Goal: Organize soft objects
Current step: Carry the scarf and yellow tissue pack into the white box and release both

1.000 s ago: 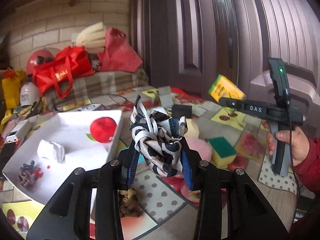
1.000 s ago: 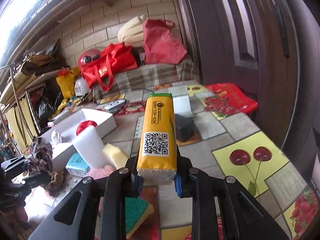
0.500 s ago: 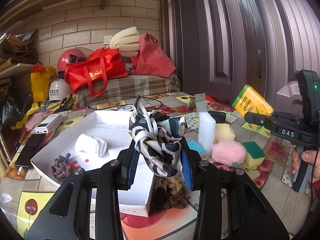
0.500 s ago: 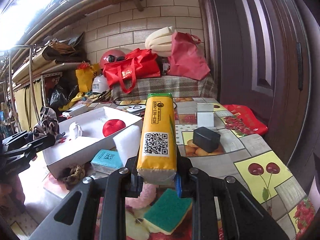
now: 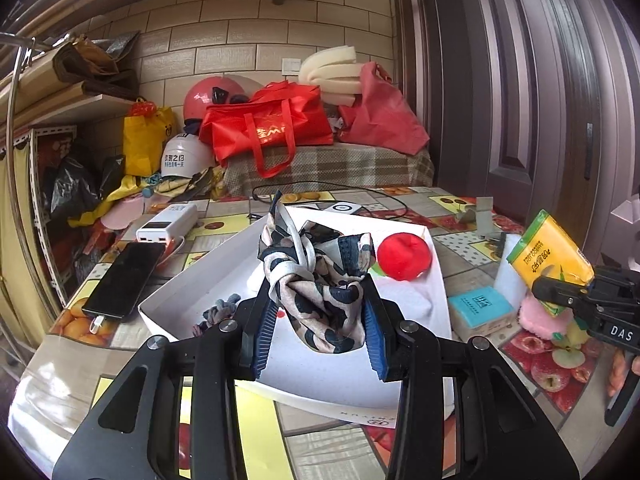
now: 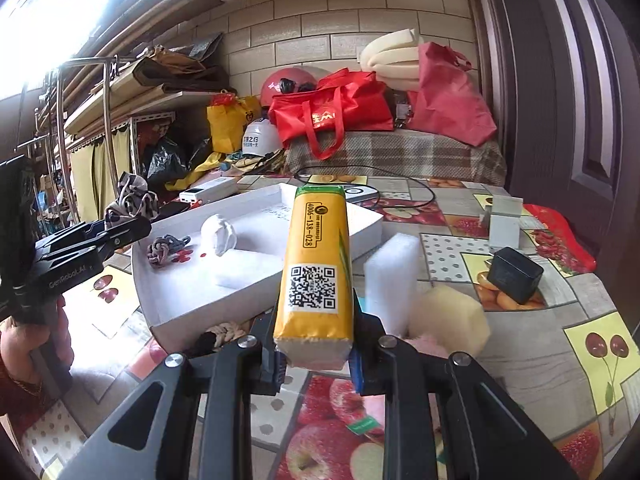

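Note:
My left gripper point(image 5: 318, 334) is shut on a knotted black-and-cream scarf point(image 5: 316, 276) and holds it over the near part of a white tray point(image 5: 168, 304). The tray holds a red plush ball point(image 5: 404, 256), a grey braided knot point(image 6: 166, 246) and a white soft lump point(image 6: 219, 234). My right gripper point(image 6: 316, 356) is shut on a yellow tissue pack point(image 6: 316, 264), held above the table right of the tray; this pack also shows in the left wrist view point(image 5: 550, 256). The left gripper with the scarf shows at the left of the right wrist view point(image 6: 128, 216).
Beside the tray lie a white foam block point(image 6: 390, 280), a yellow sponge point(image 6: 452, 316), a pink fluffy ball point(image 5: 540, 316), a teal packet point(image 5: 480, 306) and a braided rope point(image 6: 224, 332). A black charger point(image 6: 514, 276), a phone point(image 5: 126, 276), a power bank point(image 5: 168, 224) and red bags point(image 5: 268, 128) lie beyond.
My left gripper has carried the scarf leftward over the tray. The right gripper with the tissue pack has moved toward the tray too.

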